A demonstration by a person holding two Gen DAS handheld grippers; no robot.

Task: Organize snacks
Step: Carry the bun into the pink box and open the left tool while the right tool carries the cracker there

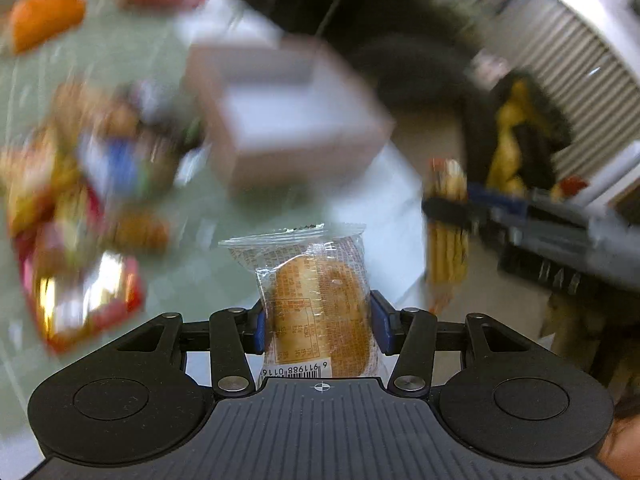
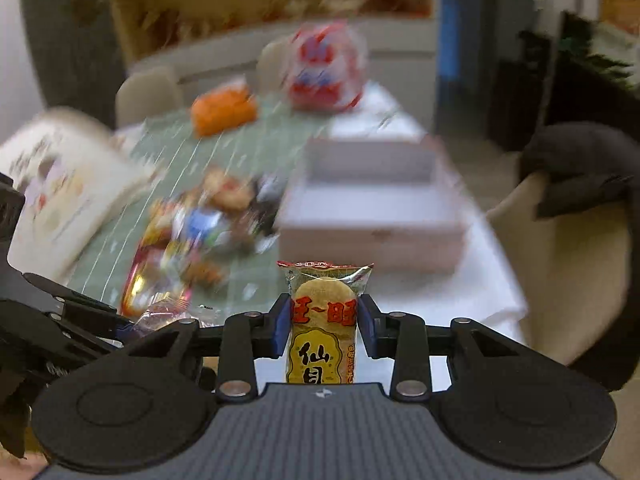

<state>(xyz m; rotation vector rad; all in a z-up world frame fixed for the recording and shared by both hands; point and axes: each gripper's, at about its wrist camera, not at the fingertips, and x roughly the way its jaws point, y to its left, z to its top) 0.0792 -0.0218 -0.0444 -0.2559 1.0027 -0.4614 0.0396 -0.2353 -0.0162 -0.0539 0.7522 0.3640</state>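
Judging by both loads clear of the tabletop, the step in hand is the carry to the open pale box (image 2: 372, 204) by the tabletop's right edge; keep each packet upright and release low inside. The left gripper (image 1: 320, 326) clamps a wrapped round cake (image 1: 320, 312) between its pads. The right gripper (image 2: 325, 330) pinches a yellow rice-cracker packet (image 2: 322, 320), with the box ahead of both.

snack pile (image 1: 76, 208): left of jaws, motion-blurred, packets unreadable
box (image 2: 372, 216): beyond jaws, blurred (contents untellable)
cake packet (image 1: 320, 312): lower end hidden behind jaws
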